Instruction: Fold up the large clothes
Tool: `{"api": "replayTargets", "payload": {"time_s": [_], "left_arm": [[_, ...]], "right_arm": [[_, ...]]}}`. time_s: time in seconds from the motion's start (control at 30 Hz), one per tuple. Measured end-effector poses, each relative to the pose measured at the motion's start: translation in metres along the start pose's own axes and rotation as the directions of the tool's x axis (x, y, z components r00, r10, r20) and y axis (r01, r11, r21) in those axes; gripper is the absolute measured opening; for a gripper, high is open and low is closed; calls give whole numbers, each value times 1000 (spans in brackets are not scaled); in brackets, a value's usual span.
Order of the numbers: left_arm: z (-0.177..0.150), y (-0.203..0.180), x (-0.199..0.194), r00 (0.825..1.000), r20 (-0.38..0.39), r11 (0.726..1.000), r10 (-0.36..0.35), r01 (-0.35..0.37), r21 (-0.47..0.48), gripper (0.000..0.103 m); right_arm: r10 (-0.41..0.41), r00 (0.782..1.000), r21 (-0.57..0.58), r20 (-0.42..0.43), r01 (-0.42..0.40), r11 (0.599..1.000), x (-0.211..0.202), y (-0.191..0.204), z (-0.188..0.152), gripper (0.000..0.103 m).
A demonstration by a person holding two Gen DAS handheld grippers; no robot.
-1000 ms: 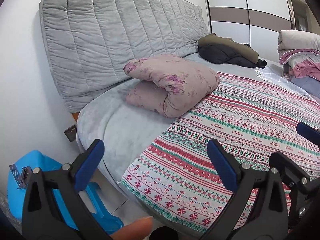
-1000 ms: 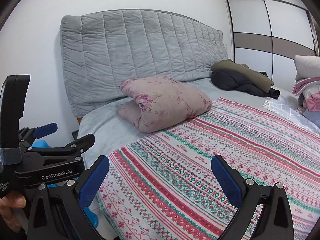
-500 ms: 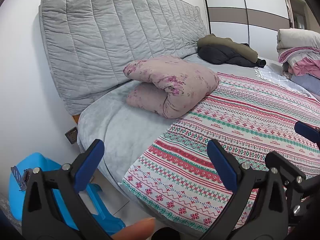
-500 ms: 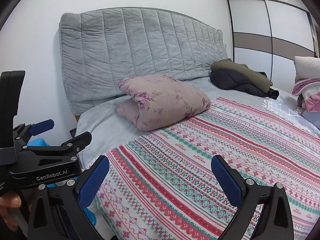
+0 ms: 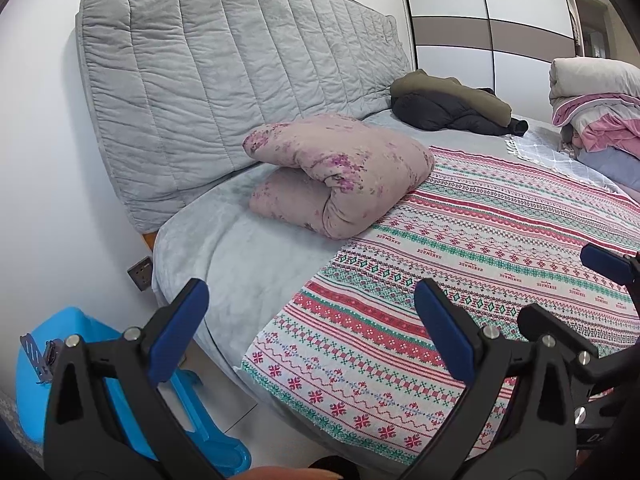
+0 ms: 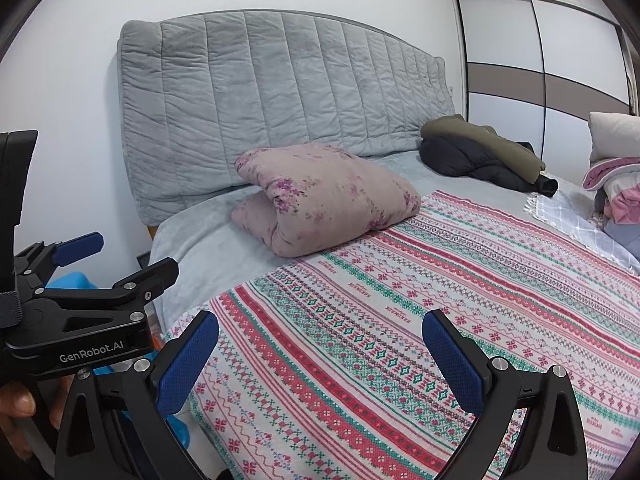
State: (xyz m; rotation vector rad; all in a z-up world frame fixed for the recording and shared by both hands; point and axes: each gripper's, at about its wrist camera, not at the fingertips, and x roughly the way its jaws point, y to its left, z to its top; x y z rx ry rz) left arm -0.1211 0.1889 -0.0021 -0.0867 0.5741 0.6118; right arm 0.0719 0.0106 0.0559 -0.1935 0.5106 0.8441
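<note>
My left gripper (image 5: 308, 324) and right gripper (image 6: 320, 352) hover with jaws spread wide, empty, above the patterned blanket (image 6: 420, 320) lying flat on the bed (image 5: 240, 256), its near corner (image 5: 256, 364) just below the left gripper.

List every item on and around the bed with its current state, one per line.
left gripper: open, empty
right gripper: open, empty
patterned blanket: spread flat
floral quilt: folded
dark jacket: crumpled by the headboard
bedding pile: stacked
wardrobe doors: shut
</note>
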Motion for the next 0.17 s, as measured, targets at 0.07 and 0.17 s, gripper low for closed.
{"api": "replayTargets", "payload": {"time_s": [0.07, 0.17], "left_arm": [[0, -1, 0, 1000, -3, 1000, -2, 2, 1, 102], [-1, -2, 1, 1000, -6, 1000, -6, 6, 4, 102]], "right_arm": [[0, 1000, 1, -2, 0, 1000, 1, -1, 0, 102], [-3, 1000, 3, -5, 3, 1000, 1, -1, -1, 102]]}}
